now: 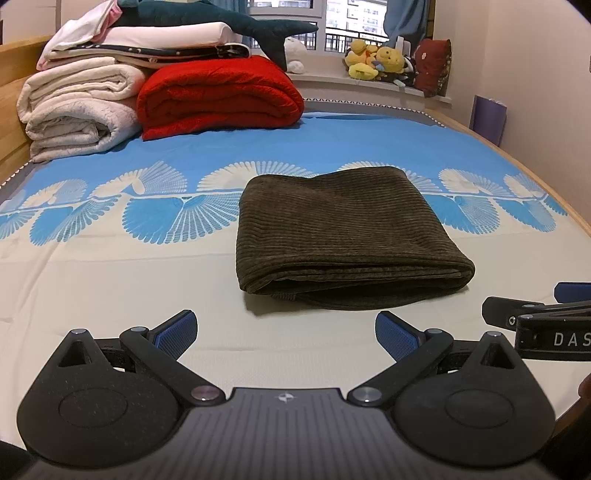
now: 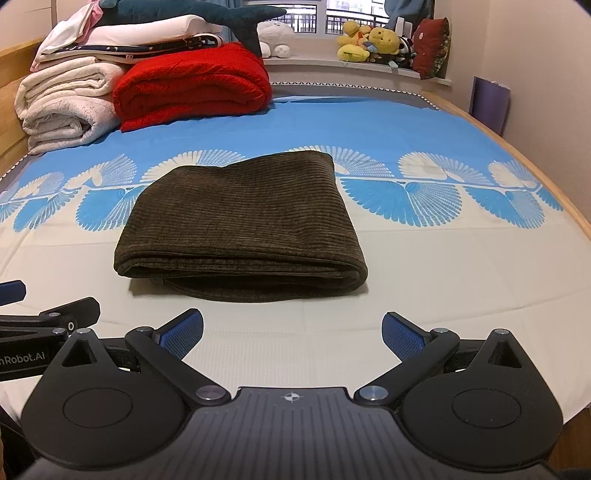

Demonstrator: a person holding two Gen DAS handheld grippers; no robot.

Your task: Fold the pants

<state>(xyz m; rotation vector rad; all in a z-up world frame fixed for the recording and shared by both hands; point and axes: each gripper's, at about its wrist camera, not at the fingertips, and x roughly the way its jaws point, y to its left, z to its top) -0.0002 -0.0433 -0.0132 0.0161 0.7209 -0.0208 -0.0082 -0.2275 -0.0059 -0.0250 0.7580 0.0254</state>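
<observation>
Dark olive-brown corduroy pants [image 1: 343,236] lie folded into a compact rectangular stack on the bed sheet [image 1: 129,280], their thick folded edge facing me. In the right wrist view the same pants [image 2: 243,225] sit ahead and slightly left. My left gripper [image 1: 286,334] is open, a short way back from the pants, with nothing between its blue pads. My right gripper [image 2: 293,334] is likewise open and empty, just short of the stack. The right gripper's side [image 1: 539,321] shows at the right edge of the left wrist view; the left gripper's side [image 2: 48,317] shows at the left edge of the right wrist view.
Folded white blankets [image 1: 77,107] and a red blanket [image 1: 218,96] are stacked at the bed's far left, topped by a plush shark [image 1: 218,18]. Stuffed toys [image 1: 376,59] line the window sill. A wooden bed frame [image 1: 554,192] borders the right edge.
</observation>
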